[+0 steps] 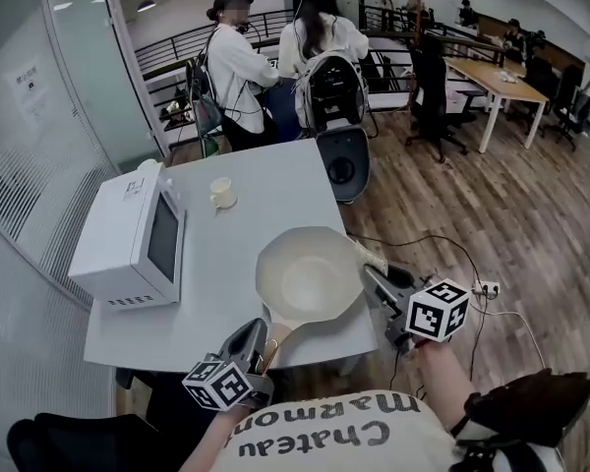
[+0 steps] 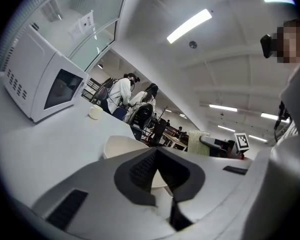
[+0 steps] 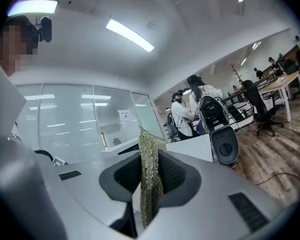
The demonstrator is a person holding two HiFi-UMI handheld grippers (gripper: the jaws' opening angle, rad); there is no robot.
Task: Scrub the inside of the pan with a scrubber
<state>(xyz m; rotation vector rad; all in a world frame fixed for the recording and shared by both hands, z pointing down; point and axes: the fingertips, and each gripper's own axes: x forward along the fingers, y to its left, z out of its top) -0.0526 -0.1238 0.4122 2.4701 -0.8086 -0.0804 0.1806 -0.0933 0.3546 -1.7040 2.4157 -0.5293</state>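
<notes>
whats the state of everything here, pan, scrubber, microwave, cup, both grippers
pan: upright, empty, handle toward the person
scrubber: hanging clamped between the right jaws, not in the pan
microwave: door shut
cup: upright on the table
left gripper: jaws shut on the pan handle
right gripper: jaws shut on the scrubber

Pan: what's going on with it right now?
A person holds a tool in each hand. The left tool is shut on the handle of the pan at the near edge of the table. The right tool grips a gold mesh scrubber beside the pan's right rim, not inside it.
</notes>
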